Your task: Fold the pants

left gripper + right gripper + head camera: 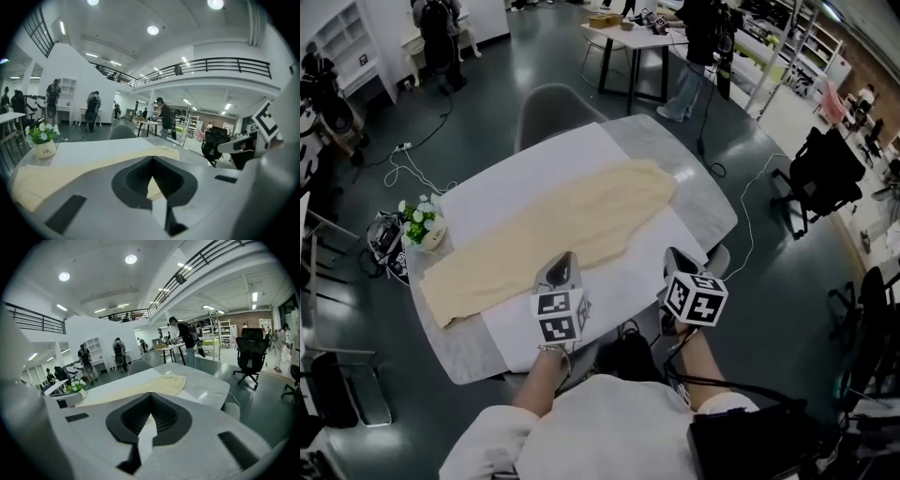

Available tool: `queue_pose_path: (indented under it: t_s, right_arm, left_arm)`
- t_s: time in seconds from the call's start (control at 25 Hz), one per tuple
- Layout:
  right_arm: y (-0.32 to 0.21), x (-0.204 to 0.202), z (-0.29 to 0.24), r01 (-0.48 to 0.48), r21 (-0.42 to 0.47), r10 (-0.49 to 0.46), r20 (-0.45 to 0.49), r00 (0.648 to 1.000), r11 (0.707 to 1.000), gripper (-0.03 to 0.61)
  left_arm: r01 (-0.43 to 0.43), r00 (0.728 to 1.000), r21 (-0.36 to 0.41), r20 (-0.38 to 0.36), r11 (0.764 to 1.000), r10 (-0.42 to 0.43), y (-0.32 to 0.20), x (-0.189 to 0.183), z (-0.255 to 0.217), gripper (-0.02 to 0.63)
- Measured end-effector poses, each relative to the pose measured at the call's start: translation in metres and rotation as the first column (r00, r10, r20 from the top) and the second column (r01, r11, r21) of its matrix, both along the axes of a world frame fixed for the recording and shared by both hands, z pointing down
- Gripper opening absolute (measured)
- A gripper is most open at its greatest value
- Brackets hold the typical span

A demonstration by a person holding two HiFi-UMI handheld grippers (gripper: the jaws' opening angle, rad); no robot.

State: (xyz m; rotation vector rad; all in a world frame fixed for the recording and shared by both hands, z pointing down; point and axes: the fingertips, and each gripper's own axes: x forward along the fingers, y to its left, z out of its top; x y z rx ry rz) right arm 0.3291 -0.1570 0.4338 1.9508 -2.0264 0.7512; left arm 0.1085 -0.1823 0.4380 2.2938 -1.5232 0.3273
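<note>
Cream pants lie spread flat on a table.
They stretch slantwise across a white sheet that covers the grey tabletop, and a small pot of flowers stands just beside their left end. The left gripper is over the pants' near edge. The right gripper is over the sheet beside them. Both have their jaws clenched together on nothing.
</note>
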Motion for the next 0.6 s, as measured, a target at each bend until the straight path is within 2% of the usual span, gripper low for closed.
queue_pose_path:
  t_s: [0.12,0.28,0.48,0.6]
  right_arm:
    - [-0.038,0.000,0.006,0.075,-0.012,-0.075,0.001,0.997,0.997,-0.008]
    - [-0.093,-0.006,0.007,0.186,-0.014,-0.187,-0.005,0.982,0.982,-0.008]
    - [-0.141,-0.016,0.007,0.305,-0.026,-0.305,0.005,0.952,0.952,-0.008]
    - [-0.155,-0.021,0.008,0.359,-0.031,-0.359,-0.010,0.933,0.933,-0.008]
  left_arm:
    - [0.078,0.997,-0.017,0.005,0.997,-0.078,-0.018,-0.003,0.008,0.005]
    - [0.190,0.982,-0.036,0.010,0.981,-0.190,-0.041,-0.009,0.014,0.005]
    - [0.327,0.945,-0.031,0.016,0.945,-0.326,-0.058,-0.020,0.008,0.005]
    - [0.378,0.926,-0.038,0.023,0.925,-0.378,-0.056,-0.024,0.009,0.005]
